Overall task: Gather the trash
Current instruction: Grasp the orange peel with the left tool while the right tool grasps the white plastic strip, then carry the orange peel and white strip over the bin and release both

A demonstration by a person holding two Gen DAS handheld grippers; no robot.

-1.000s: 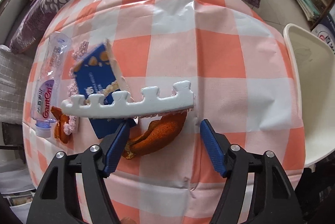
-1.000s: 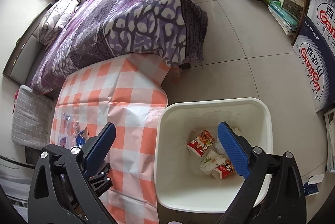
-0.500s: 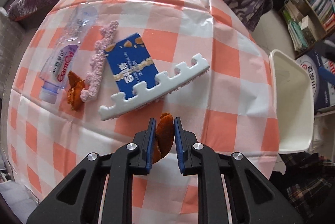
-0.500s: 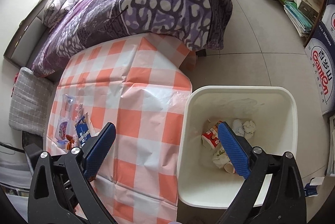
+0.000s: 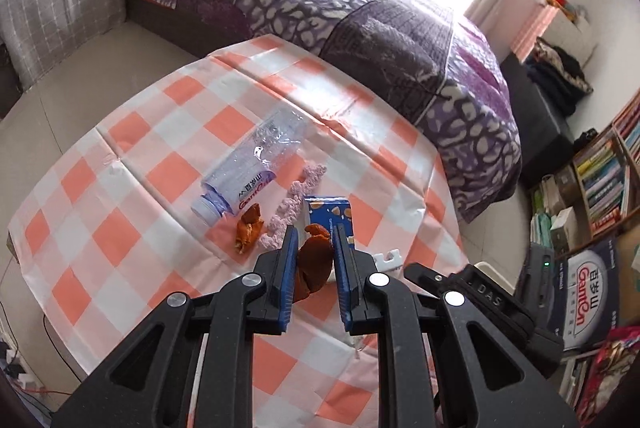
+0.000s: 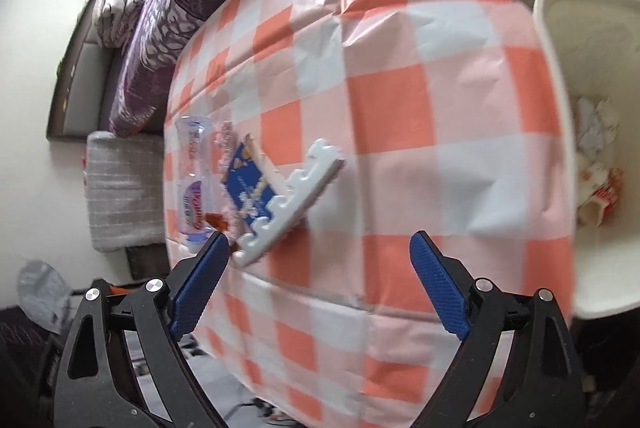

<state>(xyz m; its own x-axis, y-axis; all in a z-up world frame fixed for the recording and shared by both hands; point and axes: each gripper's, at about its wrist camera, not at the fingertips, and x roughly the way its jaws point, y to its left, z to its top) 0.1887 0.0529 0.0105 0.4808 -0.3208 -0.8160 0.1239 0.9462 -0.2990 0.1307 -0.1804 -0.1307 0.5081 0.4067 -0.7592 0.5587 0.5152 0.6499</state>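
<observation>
While my left tool [image 5: 314, 260] pinches an orange peel [image 5: 314, 262] between its blue pads, clear of the worktop [image 5: 132, 228], my right tool [image 6: 318, 280] hangs with its jaws spread wide and closing, nothing between them. Remaining trash lies clustered on the worktop: a crushed clear bottle [image 5: 250, 174] on its side, a smaller scrap of orange peel [image 5: 248, 228] just beside its cap, a pink fuzzy strip [image 5: 294, 200] next to that, a blue carton [image 5: 330, 220] touching the strip, and a white notched foam piece [image 6: 290, 196] leaning over the carton's near edge. From the left wrist view, the pinched peel and the tool's fingers hide most of the foam piece. An orange-and-white checked cloth, creased, covers the worktop. A white bin [image 6: 600, 156] stands just beside the worktop's right edge, holding crumpled paper and wrappers. Behind are a bed [image 5: 360, 16] with a purple patterned quilt, a bright window, and bookshelves [image 5: 600, 180] at right.
</observation>
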